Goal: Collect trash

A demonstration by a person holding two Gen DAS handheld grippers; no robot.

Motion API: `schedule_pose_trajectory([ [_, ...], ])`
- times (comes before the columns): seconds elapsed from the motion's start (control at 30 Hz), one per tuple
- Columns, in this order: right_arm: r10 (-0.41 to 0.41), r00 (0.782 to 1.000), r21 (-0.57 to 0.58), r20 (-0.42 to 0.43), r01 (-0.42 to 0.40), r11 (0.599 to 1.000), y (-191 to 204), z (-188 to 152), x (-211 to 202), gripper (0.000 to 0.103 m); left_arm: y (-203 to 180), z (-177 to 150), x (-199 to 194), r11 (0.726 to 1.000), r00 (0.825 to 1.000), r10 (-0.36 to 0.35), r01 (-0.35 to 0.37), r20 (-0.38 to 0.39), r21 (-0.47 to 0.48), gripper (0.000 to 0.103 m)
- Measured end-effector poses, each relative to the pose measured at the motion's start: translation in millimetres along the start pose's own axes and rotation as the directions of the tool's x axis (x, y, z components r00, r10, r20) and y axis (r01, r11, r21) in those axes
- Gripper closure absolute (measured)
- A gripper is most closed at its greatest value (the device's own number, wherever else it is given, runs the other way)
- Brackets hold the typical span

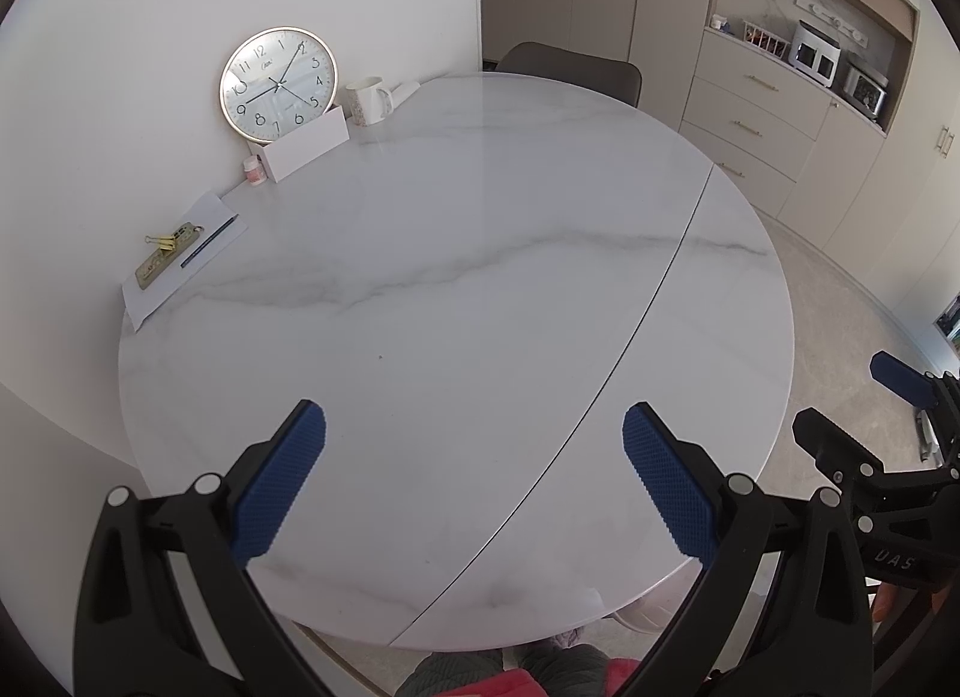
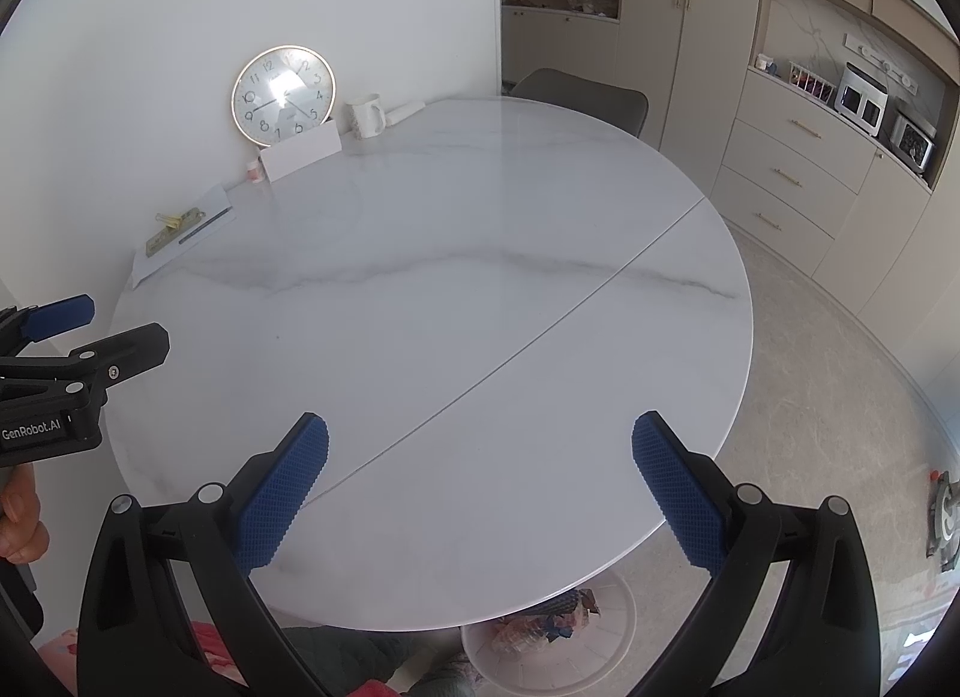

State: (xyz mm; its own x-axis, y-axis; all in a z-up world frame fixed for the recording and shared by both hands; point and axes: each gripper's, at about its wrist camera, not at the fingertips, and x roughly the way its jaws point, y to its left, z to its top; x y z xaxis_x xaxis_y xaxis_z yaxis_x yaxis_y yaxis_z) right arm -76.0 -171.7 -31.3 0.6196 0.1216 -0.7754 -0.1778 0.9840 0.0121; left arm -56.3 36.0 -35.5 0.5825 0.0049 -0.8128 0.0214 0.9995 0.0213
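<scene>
Both the left hand-held gripper (image 1: 474, 478) and right hand-held gripper (image 2: 480, 487) hung spread and empty over the bare worktop (image 2: 456, 289), trash already in the bin (image 2: 549, 634) below the right one; best to check leftovers.

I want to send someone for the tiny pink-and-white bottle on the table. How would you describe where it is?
Start at the round marble table and go to the gold-rimmed clock leaning on the wall. A white box stands before it; the little bottle stands at the box's left end, the only pinkish thing there.
</scene>
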Motion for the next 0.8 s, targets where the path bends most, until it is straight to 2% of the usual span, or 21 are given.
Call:
schedule_pose_trajectory([
  [0.57,-0.001,1.0,-0.004,-0.01,0.001,1.0,-1.6,-2.6,2.2,0.002,9.1,1.0,4.2,1.0,1.0,-0.018,0.018,0.002,-0.022,0.008],
  [0.7,0.001,1.0,-0.006,-0.012,-0.001,1.0,-2.0,-3.4,3.0,0.002,6.8,0.8,1.9,1.0,1.0,0.018,-0.018,0.024,-0.006,0.008],
  [0.8,0.001,1.0,-0.009,-0.012,-0.001,1.0,-1.6,-3.2,3.6,0.002,7.1,1.5,1.6,1.0,1.0,0.007,-0.007,0.02,-0.012,0.008],
])
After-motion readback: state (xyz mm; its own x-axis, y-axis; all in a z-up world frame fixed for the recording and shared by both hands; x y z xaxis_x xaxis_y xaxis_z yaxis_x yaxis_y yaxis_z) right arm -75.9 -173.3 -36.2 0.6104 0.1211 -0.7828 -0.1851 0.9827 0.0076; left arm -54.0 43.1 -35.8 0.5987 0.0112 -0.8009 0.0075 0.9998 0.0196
